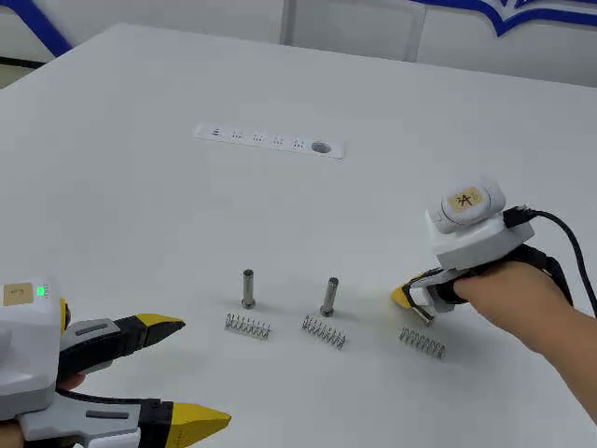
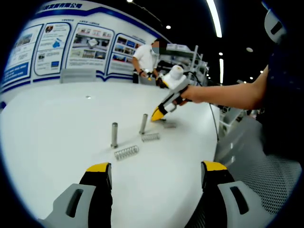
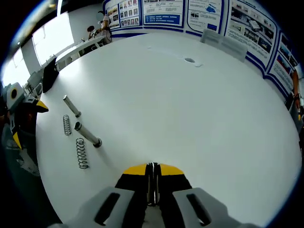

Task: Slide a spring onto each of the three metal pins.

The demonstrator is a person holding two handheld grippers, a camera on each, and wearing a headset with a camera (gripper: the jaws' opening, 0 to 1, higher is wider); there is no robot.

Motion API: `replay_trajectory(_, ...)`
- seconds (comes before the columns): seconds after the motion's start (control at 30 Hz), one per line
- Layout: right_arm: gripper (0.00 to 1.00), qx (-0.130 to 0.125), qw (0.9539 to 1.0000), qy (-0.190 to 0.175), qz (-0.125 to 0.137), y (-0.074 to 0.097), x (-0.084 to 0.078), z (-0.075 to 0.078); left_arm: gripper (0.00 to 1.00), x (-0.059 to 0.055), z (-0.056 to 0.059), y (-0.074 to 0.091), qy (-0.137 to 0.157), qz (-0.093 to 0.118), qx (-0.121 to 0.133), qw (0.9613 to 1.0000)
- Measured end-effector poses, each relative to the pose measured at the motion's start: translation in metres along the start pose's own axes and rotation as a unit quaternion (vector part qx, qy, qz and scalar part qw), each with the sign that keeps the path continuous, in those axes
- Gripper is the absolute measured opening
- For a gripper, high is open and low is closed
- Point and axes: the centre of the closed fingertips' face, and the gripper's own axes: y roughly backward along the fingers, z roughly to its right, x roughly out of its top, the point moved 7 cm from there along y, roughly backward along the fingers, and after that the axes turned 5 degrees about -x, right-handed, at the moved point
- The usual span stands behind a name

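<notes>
A wide white surface (image 1: 112,187) lay under the head view, with a white socket strip (image 1: 269,140) flat on it toward the upper centre and blue wall trim (image 1: 42,33) in the top corners. At lower left, the left hand-held gripper (image 1: 191,373) hovered with its yellow-tipped jaws spread apart. Right of it, in the lower middle, two metal pins stood upright, the left pin (image 1: 248,287) and the middle pin (image 1: 329,296). Each had a spring lying just in front of it: the left spring (image 1: 247,326) and the middle spring (image 1: 324,331). A third spring (image 1: 423,343) lay further right. Just above it, the right hand-held gripper (image 1: 406,299), jaws pressed together, pinched the third pin (image 1: 423,315) close to the surface. In the left gripper view, posters (image 2: 71,45) lined the wall at upper left, a person (image 2: 145,59) stood beyond the surface, and light strips (image 2: 213,19) crossed a dark ceiling.
</notes>
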Motion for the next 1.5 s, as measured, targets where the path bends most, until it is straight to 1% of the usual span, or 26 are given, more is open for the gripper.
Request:
replay_trajectory(0.2, 0.09, -0.001, 0.9999, -0.005, 0.017, 0.016, 0.001, -0.005, 0.78, 0.000, 0.000, 0.000, -0.004, -0.002, 0.000, 1.0000)
replay_trajectory(0.4, 0.09, -0.007, 0.9994, -0.011, 0.033, 0.031, -0.002, -0.008, 0.78, 0.000, 0.000, 0.001, -0.005, -0.001, 0.001, 1.0000)
replay_trajectory(0.57, 0.09, -0.011, 0.9988, -0.009, 0.046, 0.041, -0.005, -0.013, 0.78, 0.001, 0.001, 0.000, -0.008, -0.002, 0.001, 1.0000)
replay_trajectory(0.87, 0.09, -0.016, 0.9980, -0.007, 0.061, 0.049, -0.016, -0.013, 0.78, 0.001, 0.001, 0.001, -0.010, -0.003, 0.003, 0.9999)
replay_trajectory(1.0, 0.09, -0.015, 0.9975, -0.008, 0.069, 0.051, -0.019, -0.013, 0.77, 0.001, 0.001, 0.001, -0.010, -0.004, 0.003, 0.9999)
replay_trajectory(1.27, 0.09, -0.017, 0.9974, -0.005, 0.070, 0.056, -0.025, -0.015, 0.77, 0.001, 0.001, 0.001, -0.011, -0.005, 0.004, 0.9999)
replay_trajectory(1.5, 0.09, -0.019, 0.9976, 0.007, 0.066, 0.058, -0.027, -0.018, 0.77, 0.000, 0.001, 0.001, -0.011, -0.005, 0.005, 0.9999)
